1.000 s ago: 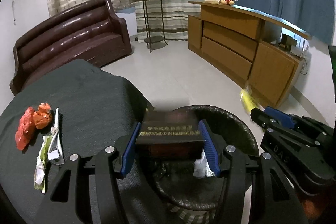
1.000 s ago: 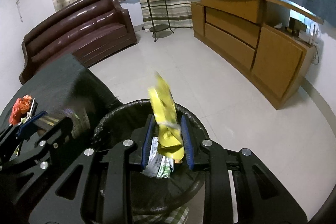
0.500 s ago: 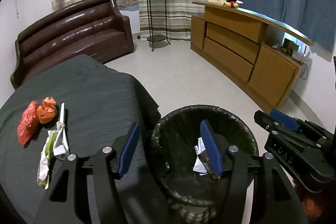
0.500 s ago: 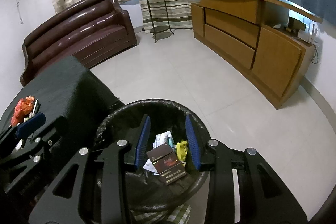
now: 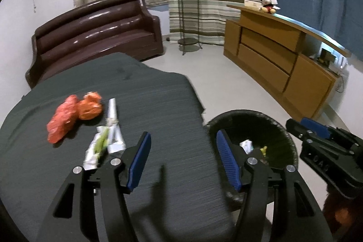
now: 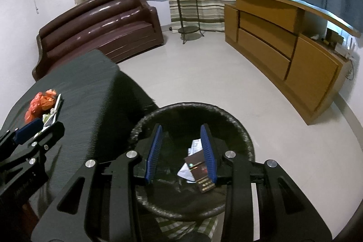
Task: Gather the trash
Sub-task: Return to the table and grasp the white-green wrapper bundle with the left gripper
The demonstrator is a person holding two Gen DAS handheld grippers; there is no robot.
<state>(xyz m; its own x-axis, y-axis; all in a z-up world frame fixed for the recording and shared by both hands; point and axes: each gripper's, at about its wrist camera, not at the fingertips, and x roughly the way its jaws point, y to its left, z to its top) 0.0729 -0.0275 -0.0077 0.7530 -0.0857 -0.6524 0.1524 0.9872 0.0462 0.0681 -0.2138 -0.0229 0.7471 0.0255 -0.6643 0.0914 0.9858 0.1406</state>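
Several scraps of trash lay at the left of the left wrist view on the dark-clothed counter (image 5: pixel 147 92): a crumpled orange-red wrapper (image 5: pixel 73 112), and just right of it a silvery foil wrapper (image 5: pixel 114 126) lying beside a green-and-white wrapper (image 5: pixel 97 147), the two touching. At the lower right of that view stood the black-lined trash bin (image 5: pixel 283 142), close against the counter's edge, with white paper and a bit of yellow inside. In the right wrist view the bin's contents showed more clearly near the lower centre: a dark brown carton with gold print (image 6: pixel 199 174) resting on white paper scraps (image 6: pixel 195 146).

Both tools were empty. The left gripper (image 5: pixel 182 161) hung over the counter's right edge with its blue-padded fingers (image 5: pixel 139 159) spread wide, gripping nothing and touching nothing, the foil wrapper just to their left. The right gripper (image 6: pixel 181 151) hovered above the bin's mouth, its fingers (image 6: pixel 154 151) parted about as wide, framing the carton below without contact.
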